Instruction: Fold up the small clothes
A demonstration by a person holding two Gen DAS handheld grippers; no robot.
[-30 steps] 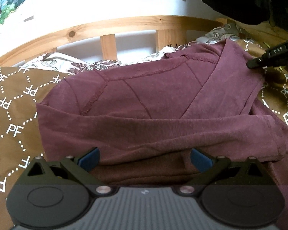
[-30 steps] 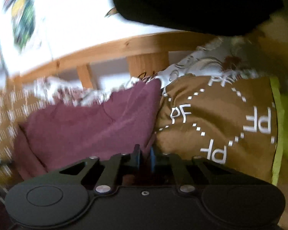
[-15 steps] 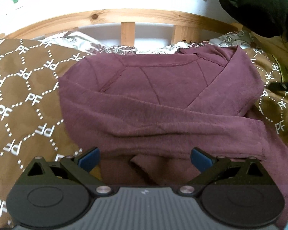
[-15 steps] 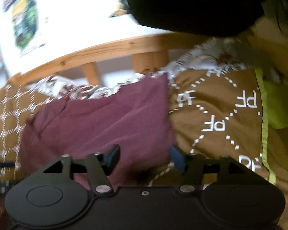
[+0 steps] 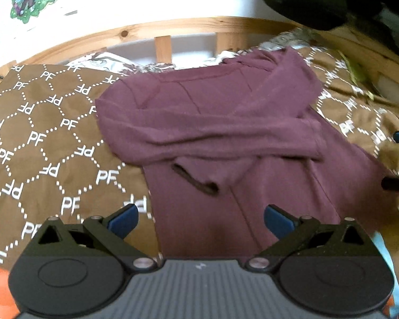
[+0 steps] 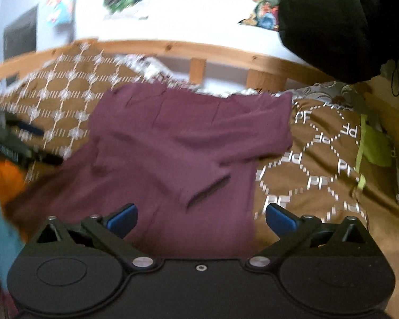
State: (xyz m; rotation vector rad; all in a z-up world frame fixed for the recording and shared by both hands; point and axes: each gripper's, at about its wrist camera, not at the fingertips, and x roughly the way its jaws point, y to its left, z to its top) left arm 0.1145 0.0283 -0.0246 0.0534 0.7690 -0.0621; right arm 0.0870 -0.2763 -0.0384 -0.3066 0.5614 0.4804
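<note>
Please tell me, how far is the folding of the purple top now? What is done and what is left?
Done: both sleeves of the purple top lie folded across its body, one cuff in the middle. In hand: nothing. The left gripper is open above the lower part; the right gripper has its jaws opening, with no cloth pinched. Left: the lower part lies flat on the brown bedspread, so it probably has to be folded up.

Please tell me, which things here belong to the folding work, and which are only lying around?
Belong to the job:
maroon top, sleeves folded across
left gripper
right gripper, opening, nothing between

Only lying about:
brown PF blanket
black garment
green cloth
</note>
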